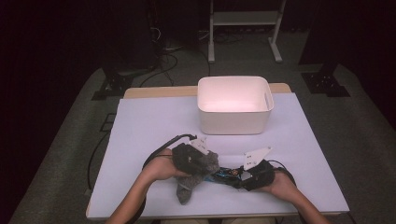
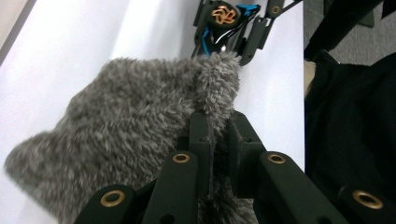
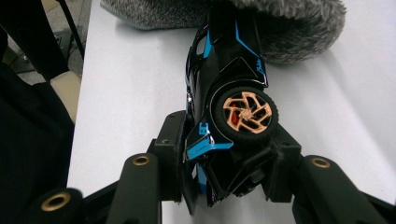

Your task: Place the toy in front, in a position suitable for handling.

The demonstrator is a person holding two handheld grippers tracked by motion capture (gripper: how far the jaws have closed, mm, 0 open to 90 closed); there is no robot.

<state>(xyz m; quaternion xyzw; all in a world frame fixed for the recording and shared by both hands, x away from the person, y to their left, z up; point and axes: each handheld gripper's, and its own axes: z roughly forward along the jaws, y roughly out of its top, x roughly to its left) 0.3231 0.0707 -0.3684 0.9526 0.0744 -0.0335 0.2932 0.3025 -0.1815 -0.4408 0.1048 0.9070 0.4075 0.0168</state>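
A fuzzy grey sock (image 1: 196, 175) (image 2: 126, 126) lies on the white table cover, and my left gripper (image 1: 198, 161) (image 2: 217, 126) is shut on the edge of its cuff. A black and blue toy car (image 1: 229, 173) (image 3: 229, 98) with a copper-coloured wheel lies on its side between the two hands. My right gripper (image 1: 245, 179) (image 3: 229, 158) is shut on the car's rear end. The car's front end reaches under the sock's fuzzy cuff (image 3: 280, 28). The car (image 2: 229, 23) sits just beyond the sock's opening in the left gripper view.
A white plastic bin (image 1: 234, 105) stands at the back middle of the table cover (image 1: 140, 126). Both forearms come in from the front edge. A white frame (image 1: 243, 23) and dark stands are on the floor behind the table.
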